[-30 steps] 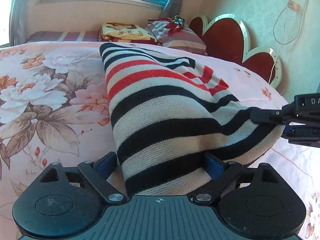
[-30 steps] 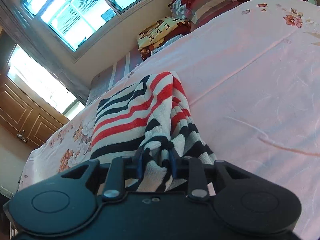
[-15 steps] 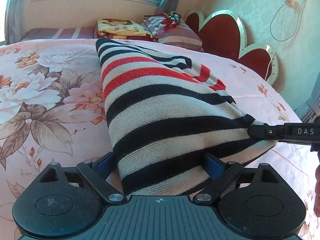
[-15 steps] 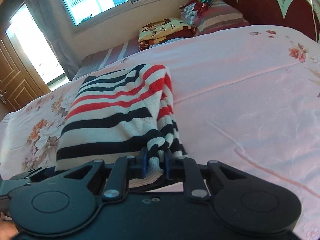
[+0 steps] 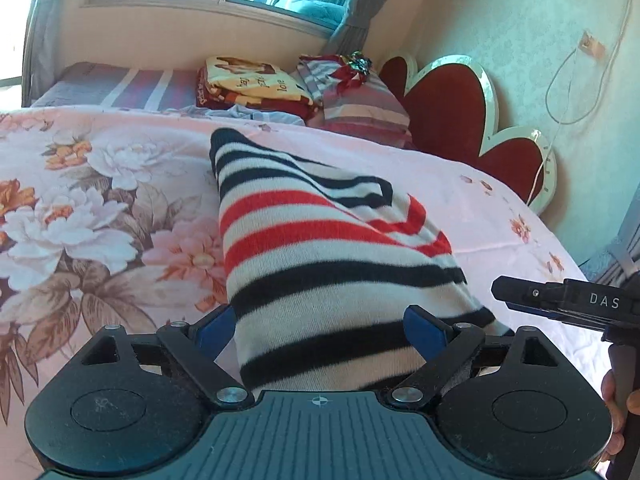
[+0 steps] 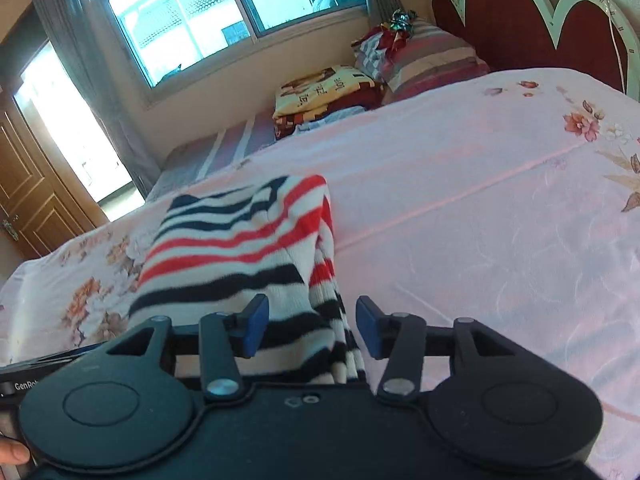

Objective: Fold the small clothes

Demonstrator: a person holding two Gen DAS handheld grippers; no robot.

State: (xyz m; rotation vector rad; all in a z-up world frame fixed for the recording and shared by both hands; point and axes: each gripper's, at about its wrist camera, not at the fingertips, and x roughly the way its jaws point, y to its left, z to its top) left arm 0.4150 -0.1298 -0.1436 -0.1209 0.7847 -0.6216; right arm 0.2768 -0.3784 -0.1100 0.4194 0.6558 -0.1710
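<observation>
Striped sweater (image 5: 328, 264), folded blanket (image 5: 252, 84), pillow (image 5: 360, 100), headboard (image 5: 460, 120)

Bedroom, bright daylight. Bed (image 5: 120, 216) has a pink floral sheet. At its head: red scalloped headboard (image 5: 452, 120) on a pale green wall (image 5: 520, 20). Window (image 6: 224, 12) with grey curtains (image 6: 76, 60) on the bed's far side, brown wooden door (image 6: 24, 196) beyond it.
</observation>
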